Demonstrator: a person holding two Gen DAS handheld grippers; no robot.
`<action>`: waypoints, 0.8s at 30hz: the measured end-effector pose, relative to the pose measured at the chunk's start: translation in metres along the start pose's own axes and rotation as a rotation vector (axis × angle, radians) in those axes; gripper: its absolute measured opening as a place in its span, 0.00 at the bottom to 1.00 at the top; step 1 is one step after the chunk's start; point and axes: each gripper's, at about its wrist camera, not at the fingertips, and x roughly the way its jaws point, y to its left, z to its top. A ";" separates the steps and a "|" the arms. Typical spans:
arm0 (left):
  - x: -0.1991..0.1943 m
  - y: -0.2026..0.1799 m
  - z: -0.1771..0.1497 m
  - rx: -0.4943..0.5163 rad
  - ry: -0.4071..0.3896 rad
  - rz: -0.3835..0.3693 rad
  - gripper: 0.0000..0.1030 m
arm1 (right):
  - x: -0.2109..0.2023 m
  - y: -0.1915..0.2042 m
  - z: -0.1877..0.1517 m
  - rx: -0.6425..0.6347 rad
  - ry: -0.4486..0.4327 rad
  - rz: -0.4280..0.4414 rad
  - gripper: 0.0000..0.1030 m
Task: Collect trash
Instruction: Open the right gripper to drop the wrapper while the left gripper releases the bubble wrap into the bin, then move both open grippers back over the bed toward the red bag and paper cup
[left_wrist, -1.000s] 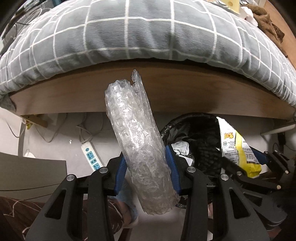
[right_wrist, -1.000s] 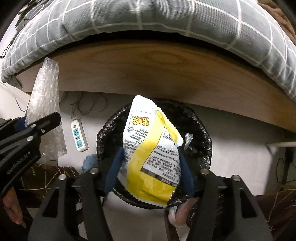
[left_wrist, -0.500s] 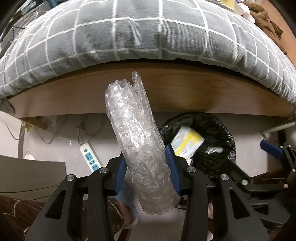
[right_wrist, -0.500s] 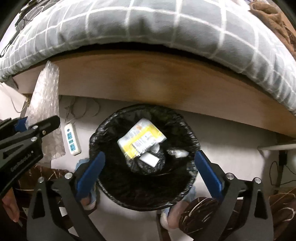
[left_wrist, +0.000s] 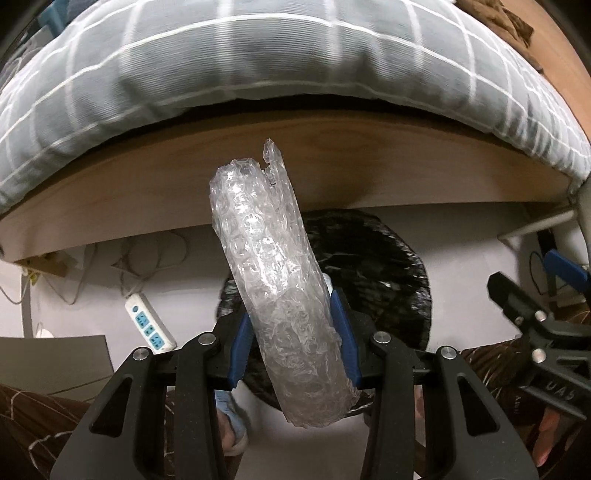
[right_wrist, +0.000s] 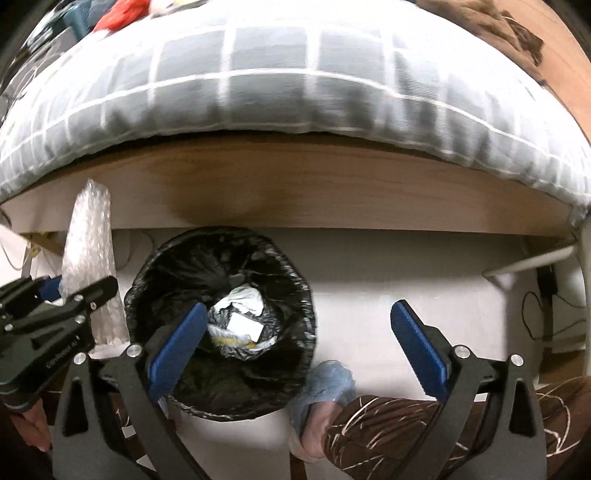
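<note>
My left gripper (left_wrist: 293, 332) is shut on a roll of clear bubble wrap (left_wrist: 273, 280) that stands upright between its blue pads, above the near left rim of the black-lined trash bin (left_wrist: 399, 273). In the right wrist view the bin (right_wrist: 284, 280) holds the yellow and white snack bag (right_wrist: 240, 326) and crumpled paper. My right gripper (right_wrist: 295, 332) is open and empty, above the bin's right side. The bubble wrap also shows at the left in the right wrist view (right_wrist: 90, 251).
The bin stands on a white floor against a wooden bed frame (left_wrist: 155, 184) under a grey checked quilt (left_wrist: 258, 59). A white power strip (left_wrist: 149, 328) lies on the floor at the left. The person's feet in blue slippers (right_wrist: 327, 384) are beside the bin.
My right gripper opened and dropped the snack bag into the bin, then shifted right. My left gripper with the bubble wrap moved right, over the bin.
</note>
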 end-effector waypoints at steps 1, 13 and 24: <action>0.001 -0.004 0.000 0.005 0.003 -0.002 0.39 | 0.002 -0.004 0.000 0.005 -0.005 -0.005 0.93; 0.012 -0.037 -0.003 0.057 0.023 -0.019 0.43 | 0.001 -0.035 -0.006 0.056 -0.007 -0.012 0.93; 0.007 -0.028 -0.001 0.066 -0.009 0.036 0.75 | -0.007 -0.025 0.000 0.034 -0.037 -0.011 0.93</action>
